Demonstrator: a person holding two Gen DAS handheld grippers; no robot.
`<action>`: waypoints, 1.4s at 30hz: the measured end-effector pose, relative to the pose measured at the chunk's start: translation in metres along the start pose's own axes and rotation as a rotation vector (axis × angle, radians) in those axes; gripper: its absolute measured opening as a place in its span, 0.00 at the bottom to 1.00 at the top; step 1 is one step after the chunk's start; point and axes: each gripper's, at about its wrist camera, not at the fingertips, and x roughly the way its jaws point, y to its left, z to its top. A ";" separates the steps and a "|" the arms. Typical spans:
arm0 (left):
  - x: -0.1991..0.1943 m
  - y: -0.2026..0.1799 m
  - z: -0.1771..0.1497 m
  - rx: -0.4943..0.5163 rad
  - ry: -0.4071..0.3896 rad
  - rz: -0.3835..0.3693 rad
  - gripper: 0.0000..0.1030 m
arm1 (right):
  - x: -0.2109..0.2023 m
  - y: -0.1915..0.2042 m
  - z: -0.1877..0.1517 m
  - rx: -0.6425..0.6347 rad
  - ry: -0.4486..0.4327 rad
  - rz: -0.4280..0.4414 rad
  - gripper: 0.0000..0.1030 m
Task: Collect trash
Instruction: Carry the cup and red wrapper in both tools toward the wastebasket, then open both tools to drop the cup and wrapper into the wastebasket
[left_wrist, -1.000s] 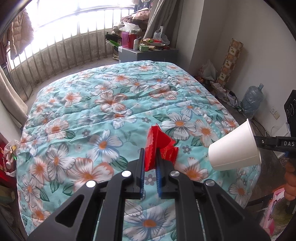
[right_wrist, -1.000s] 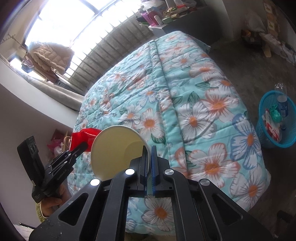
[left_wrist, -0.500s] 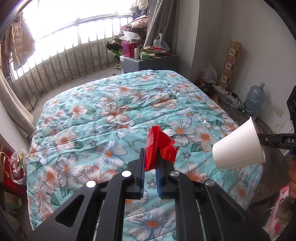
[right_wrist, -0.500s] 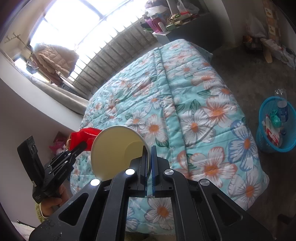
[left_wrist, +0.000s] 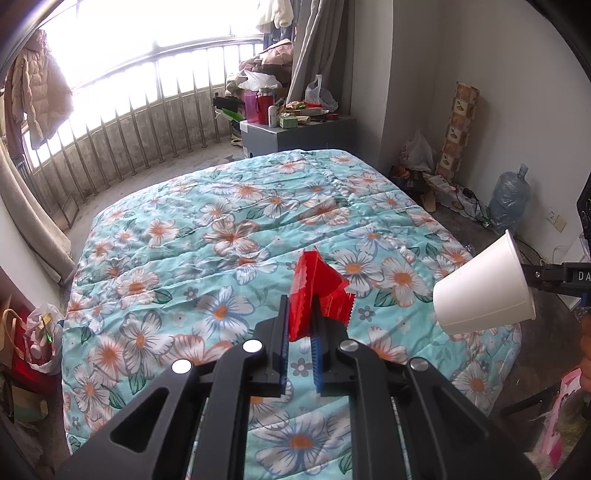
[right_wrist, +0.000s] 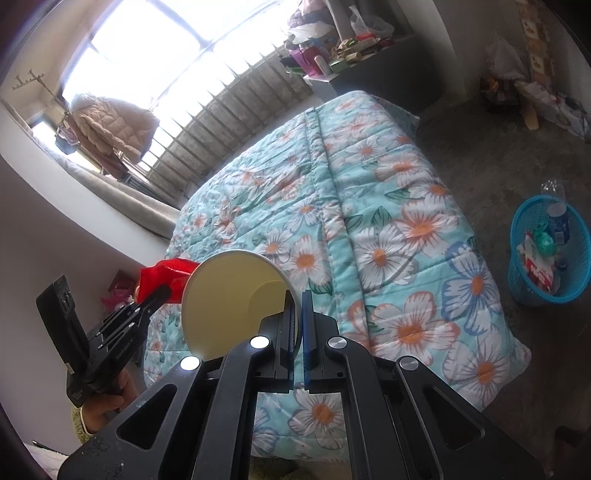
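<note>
Both jaws loaded above the bed (left_wrist: 229, 236).

My left gripper (left_wrist: 300, 325) has its jaws pinching a crumpled red wrapper (left_wrist: 312, 291), held over the bed's near end. My right gripper (right_wrist: 298, 325) has its jaws pressed on the rim of a white paper cup (right_wrist: 232, 299), off the bed's corner. On the floor beside the bed stands a blue basket (right_wrist: 524, 284) with trash inside.
</note>
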 end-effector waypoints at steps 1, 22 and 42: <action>-0.001 -0.001 0.001 0.003 -0.003 -0.004 0.10 | -0.004 -0.001 0.000 0.002 -0.010 -0.003 0.02; 0.080 -0.228 0.098 0.310 0.128 -0.486 0.10 | -0.153 -0.198 -0.030 0.429 -0.367 -0.411 0.02; 0.349 -0.447 0.093 0.405 0.501 -0.445 0.62 | -0.036 -0.397 0.001 0.717 -0.192 -0.537 0.47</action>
